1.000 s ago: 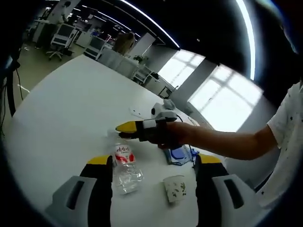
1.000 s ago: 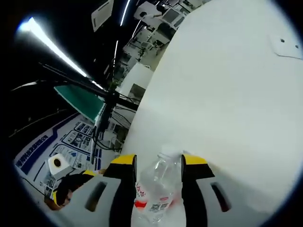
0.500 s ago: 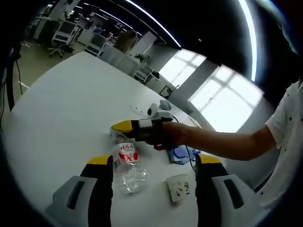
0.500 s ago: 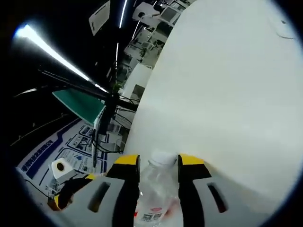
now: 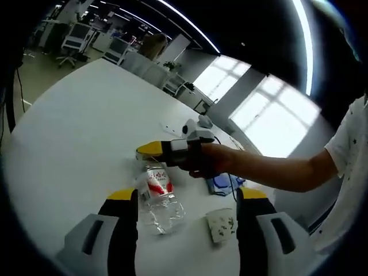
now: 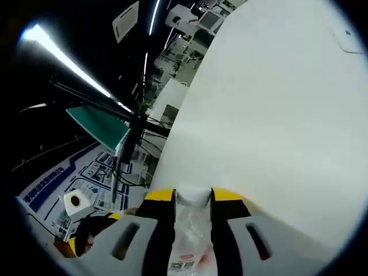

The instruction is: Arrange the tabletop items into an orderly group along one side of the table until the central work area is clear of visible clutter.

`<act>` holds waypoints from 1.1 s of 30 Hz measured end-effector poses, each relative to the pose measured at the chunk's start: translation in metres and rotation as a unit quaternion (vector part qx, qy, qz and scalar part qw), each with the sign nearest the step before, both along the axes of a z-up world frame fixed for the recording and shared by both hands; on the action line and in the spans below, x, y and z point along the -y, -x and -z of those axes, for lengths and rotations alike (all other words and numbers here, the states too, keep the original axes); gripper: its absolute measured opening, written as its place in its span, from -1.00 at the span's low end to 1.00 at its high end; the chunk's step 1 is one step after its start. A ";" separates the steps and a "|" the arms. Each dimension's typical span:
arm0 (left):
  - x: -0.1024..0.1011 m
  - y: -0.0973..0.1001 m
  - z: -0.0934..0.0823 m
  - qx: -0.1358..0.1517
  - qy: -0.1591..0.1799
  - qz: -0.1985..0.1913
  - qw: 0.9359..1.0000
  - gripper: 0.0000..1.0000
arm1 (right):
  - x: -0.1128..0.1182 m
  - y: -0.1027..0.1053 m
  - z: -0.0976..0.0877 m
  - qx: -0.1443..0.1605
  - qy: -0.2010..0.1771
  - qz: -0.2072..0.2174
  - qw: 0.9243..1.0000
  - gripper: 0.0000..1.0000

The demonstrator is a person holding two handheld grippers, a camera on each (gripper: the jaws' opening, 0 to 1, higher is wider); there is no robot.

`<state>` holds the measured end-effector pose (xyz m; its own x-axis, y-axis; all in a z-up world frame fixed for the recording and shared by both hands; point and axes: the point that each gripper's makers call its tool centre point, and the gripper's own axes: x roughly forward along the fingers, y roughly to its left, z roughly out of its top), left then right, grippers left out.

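Note:
A clear plastic water bottle (image 5: pixel 159 198) with a red label rests on the white table (image 5: pixel 75 126), its neck end raised. My right gripper (image 5: pixel 150 150), held by a person's hand, reaches in from the right and grips that neck. In the right gripper view the yellow-tipped jaws of my right gripper (image 6: pixel 192 195) are shut on the bottle (image 6: pixel 188 244) just under its white cap. My left gripper (image 5: pixel 187 194) hangs open above the table, with the bottle seen near its left jaw and untouched. A patterned paper cup (image 5: pixel 218 225) lies near its right jaw.
A blue item (image 5: pixel 222 184) with a cable lies behind the cup, and a small flat white piece (image 5: pixel 168 130) sits farther back. The white table (image 6: pixel 276 115) stretches wide ahead of the right gripper. Office desks and chairs stand beyond the table edge.
My right gripper's jaws have closed in onto the bottle's neck. The bottle's neck end has come up a little and shifted under the hand. My left gripper stays open.

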<state>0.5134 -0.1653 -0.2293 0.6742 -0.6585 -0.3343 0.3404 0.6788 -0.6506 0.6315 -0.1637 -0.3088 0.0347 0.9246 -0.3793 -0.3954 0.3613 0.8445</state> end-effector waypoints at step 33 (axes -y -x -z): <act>0.050 -0.027 0.049 0.022 -0.029 0.196 0.980 -0.18 | 0.013 0.050 -0.084 0.237 0.012 -0.031 0.971 -0.61</act>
<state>0.5407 -0.2150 -0.2780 0.3885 -0.8504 -0.3548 0.6085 0.5259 -0.5943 0.5817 -0.1770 -0.2249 0.1557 0.9217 -0.3553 -0.7591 0.3418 0.5539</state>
